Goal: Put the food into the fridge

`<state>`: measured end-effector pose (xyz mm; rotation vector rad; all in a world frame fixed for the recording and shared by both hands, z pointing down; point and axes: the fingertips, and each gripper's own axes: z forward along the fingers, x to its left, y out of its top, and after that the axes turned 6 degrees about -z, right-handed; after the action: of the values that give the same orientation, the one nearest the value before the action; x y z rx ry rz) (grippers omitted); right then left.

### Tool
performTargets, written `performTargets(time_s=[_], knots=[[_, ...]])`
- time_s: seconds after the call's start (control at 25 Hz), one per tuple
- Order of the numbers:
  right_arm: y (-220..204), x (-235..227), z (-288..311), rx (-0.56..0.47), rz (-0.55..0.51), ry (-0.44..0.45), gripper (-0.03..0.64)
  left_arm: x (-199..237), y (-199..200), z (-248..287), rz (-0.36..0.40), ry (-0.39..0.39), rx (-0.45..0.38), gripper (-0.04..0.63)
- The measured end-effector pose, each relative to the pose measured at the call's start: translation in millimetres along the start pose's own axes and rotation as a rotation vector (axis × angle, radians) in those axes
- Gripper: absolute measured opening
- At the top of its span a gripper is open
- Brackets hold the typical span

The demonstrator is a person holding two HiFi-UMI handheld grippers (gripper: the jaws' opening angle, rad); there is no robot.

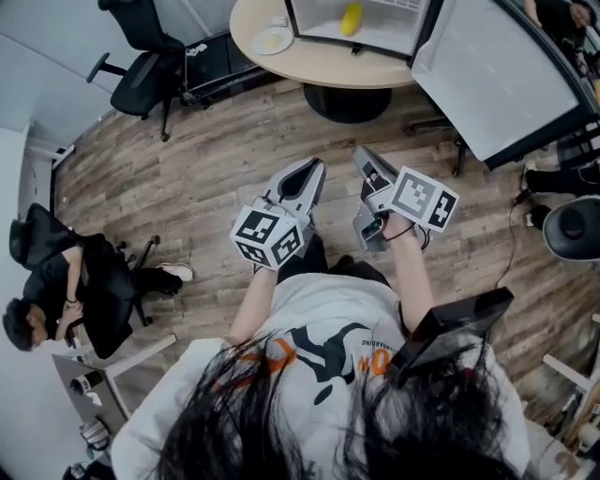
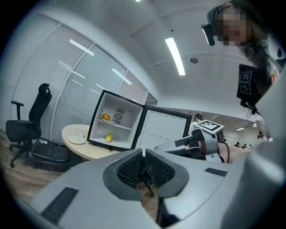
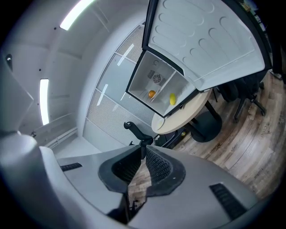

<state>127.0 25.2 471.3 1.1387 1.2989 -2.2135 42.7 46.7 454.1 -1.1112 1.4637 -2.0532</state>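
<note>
A small fridge stands open on the round table, its door swung out to the right. On its lower shelf lies a yellow lemon, also seen as the lemon in the left gripper view, below an orange on the upper shelf. My left gripper and right gripper hover side by side over the wooden floor, short of the table. Both are shut with nothing between their jaws. The right gripper view shows the orange and lemon far off.
A white plate sits on the table left of the fridge. A black office chair stands at the far left. A person sits on another chair at the left edge. A dark round bin is at the right.
</note>
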Motion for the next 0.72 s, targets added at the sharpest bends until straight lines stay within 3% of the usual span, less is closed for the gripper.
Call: performTargets(time_s=[0.48,0.72], knots=[[-17,7,-5,0.049,-0.021,0.029,0.041,-2,-6,-16,-0.006,0.047,-0.014,0.013],[-43,25,-26,0.047,-0.049,0.041,0.041,-18,-12,-49,0.009,0.043,-0.035,0.014]])
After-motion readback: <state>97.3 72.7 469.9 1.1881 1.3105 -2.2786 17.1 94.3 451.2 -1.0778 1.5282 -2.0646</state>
